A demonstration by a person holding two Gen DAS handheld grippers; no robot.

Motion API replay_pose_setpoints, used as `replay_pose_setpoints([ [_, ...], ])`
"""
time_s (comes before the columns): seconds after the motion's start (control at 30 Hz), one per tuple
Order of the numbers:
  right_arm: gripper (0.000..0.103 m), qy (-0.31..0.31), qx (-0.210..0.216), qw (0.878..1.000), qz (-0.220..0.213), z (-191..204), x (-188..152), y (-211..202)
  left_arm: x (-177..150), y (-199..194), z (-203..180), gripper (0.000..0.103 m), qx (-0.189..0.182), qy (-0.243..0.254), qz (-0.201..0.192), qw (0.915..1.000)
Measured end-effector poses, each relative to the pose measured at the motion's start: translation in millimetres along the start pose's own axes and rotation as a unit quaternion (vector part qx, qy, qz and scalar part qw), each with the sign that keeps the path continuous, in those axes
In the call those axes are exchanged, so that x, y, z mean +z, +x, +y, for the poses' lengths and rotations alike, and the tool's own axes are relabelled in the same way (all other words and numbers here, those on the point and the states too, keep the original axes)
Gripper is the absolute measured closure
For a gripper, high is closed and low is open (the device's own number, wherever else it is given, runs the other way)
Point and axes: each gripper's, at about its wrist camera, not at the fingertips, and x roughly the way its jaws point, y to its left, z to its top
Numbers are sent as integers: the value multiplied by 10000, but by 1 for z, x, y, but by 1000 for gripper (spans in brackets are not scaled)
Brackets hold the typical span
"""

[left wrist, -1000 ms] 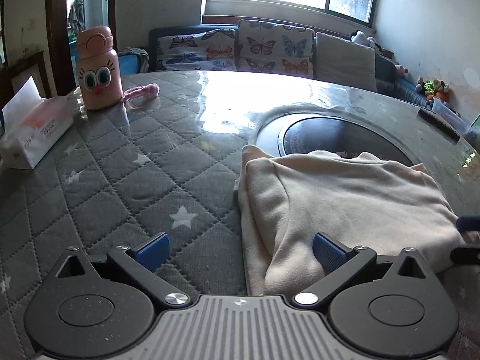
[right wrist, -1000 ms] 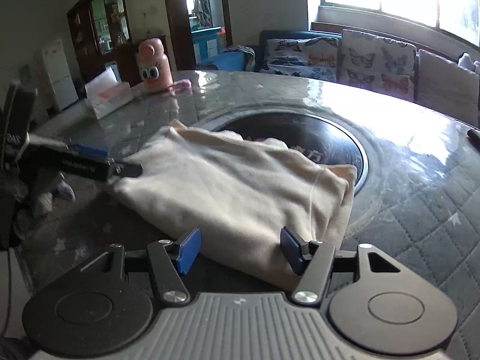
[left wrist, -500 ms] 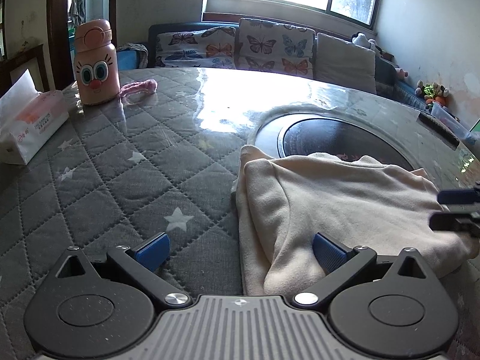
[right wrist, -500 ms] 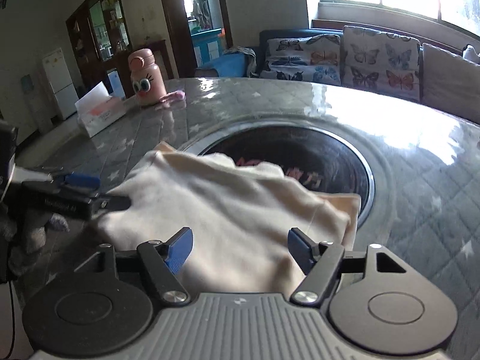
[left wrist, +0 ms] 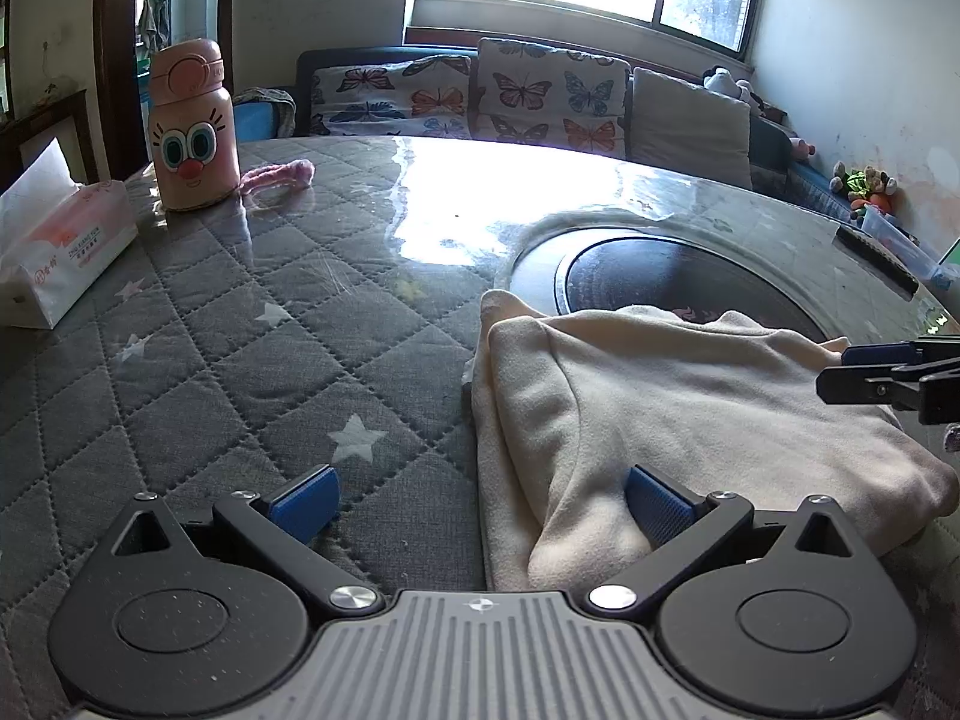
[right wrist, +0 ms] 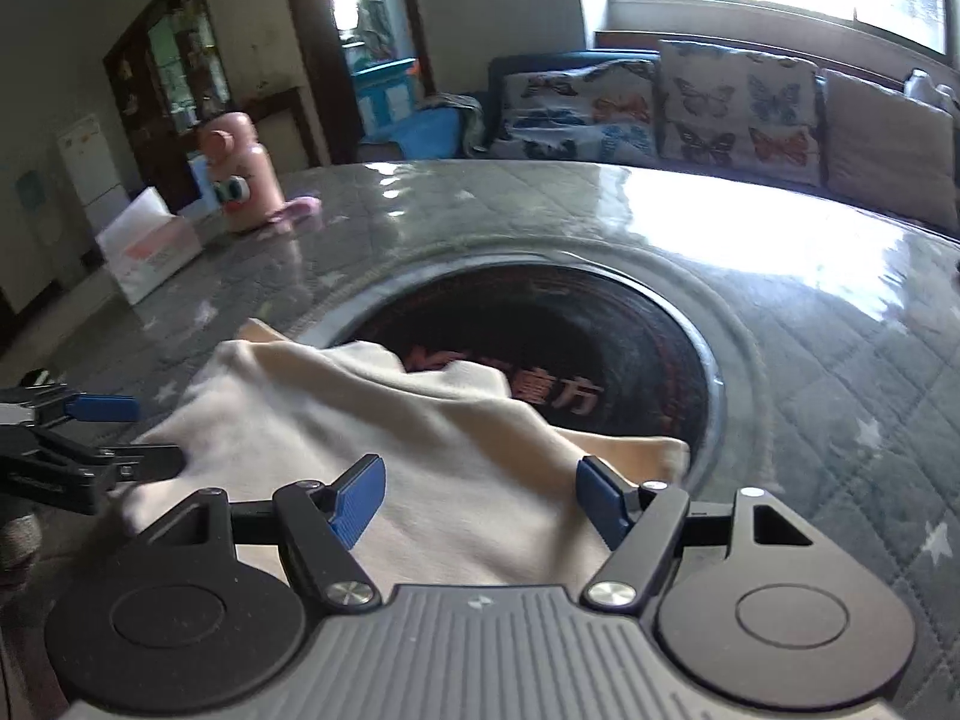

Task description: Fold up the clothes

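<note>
Right tool [right wrist: 477,501] spreads wider over cream garment [right wrist: 360,450] — left tool [left wrist: 480,504] released (tissue box [left wrist: 60,252] full).

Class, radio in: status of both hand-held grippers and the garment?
Both hand-held grippers open, right's jaws just widened. Cream garment folded on table. Nothing in the way.

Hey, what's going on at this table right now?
A person is folding a cream garment on the quilted table cover with two grippers. The left hand-held gripper sits open at the garment's near edge, one pad on the fabric. The right hand-held gripper is over the folded cloth; its jaws have just been opening and grip nothing. A pink bottle and tissue box stand aside.
</note>
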Motion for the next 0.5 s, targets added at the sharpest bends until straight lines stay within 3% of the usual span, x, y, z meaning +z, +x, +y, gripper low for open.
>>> replay_pose_setpoints([
  [0.37, 7, -127, -22, 9999, 65, 10, 2, 7, 0, -1, -2, 0, 0, -8, 4, 10000],
  [0.5, 4, -135, -36, 9999, 20, 17, 1, 3, 0, -1, -2, 0, -2, -10, -9, 10000],
])
